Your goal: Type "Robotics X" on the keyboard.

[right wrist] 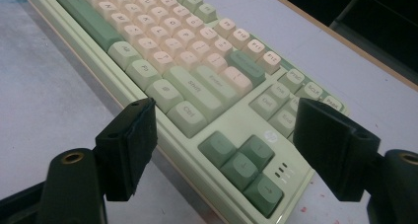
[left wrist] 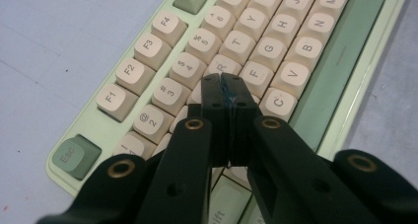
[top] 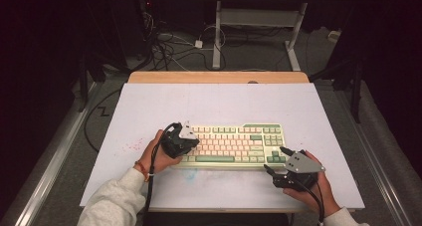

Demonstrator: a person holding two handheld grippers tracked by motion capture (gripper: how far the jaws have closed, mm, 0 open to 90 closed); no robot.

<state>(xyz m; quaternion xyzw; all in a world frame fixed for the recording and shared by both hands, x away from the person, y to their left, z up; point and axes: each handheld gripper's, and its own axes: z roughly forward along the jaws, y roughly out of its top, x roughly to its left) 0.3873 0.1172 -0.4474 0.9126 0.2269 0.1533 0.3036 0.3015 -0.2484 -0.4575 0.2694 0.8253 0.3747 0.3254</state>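
1. The left gripper [left wrist: 226, 86], jaws pressed together, pokes down at the letter keys like a fingertip.
2. The right gripper [right wrist: 224, 150], jaws spread wide, straddles the keyboard's [top: 234, 144] near right corner, likely to steady it on the table [top: 149, 106].

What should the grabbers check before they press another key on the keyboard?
1. Left gripper shut into one tip for poking: ok.
2. Tip over the letter keys, near the R key: ok.
3. Tip touching a key: cannot tell.
4. Right gripper open, holding nothing: ok.
5. Right gripper at the arrow keys end, bracing the keyboard: cannot tell.
6. Keyboard flat on the white table: ok.
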